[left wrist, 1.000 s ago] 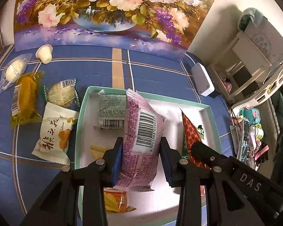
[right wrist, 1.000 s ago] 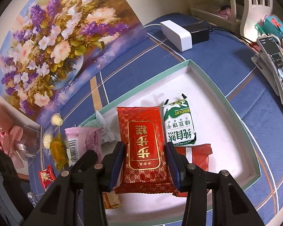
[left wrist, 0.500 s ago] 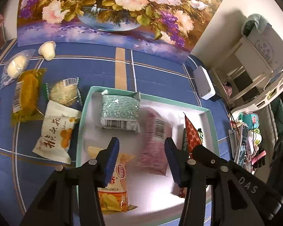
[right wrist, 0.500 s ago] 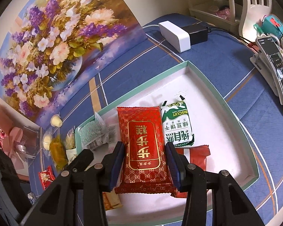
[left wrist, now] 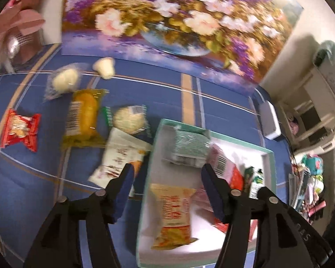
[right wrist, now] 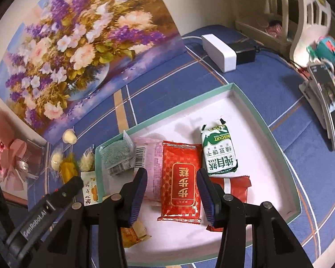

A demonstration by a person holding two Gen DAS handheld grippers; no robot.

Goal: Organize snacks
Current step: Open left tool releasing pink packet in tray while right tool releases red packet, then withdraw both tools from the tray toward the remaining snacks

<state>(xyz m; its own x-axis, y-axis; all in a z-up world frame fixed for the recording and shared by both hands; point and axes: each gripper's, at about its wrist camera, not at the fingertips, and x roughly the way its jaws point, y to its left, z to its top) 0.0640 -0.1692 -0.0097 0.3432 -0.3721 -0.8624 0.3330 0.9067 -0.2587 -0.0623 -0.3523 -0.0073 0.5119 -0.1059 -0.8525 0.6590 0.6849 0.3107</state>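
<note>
A teal-rimmed white tray (right wrist: 268, 131) (left wrist: 269, 156) holds a green packet (right wrist: 117, 156), a pink packet (right wrist: 150, 163), a red packet (right wrist: 182, 183), a green-and-white biscuit pack (right wrist: 220, 154), another red packet (right wrist: 236, 187) and a yellow packet (left wrist: 174, 210). My right gripper (right wrist: 172, 196) is open, its jaws either side of the red packet, which lies flat in the tray. My left gripper (left wrist: 167, 189) is open and empty above the tray's left rim. A white packet (left wrist: 120, 156) lies just left of the tray.
On the blue cloth left of the tray lie a yellow cake packet (left wrist: 82, 118), a round rice snack (left wrist: 128, 120), a red candy packet (left wrist: 19, 129), a clear bag (left wrist: 63, 81) and a jelly cup (left wrist: 103, 68). A flower painting (right wrist: 78, 42) stands behind. A white box (right wrist: 220, 52) sits far right.
My left gripper let go of the pink packet into the tray, opened and swung left. My right gripper opened; the red packet now lies in the tray.
</note>
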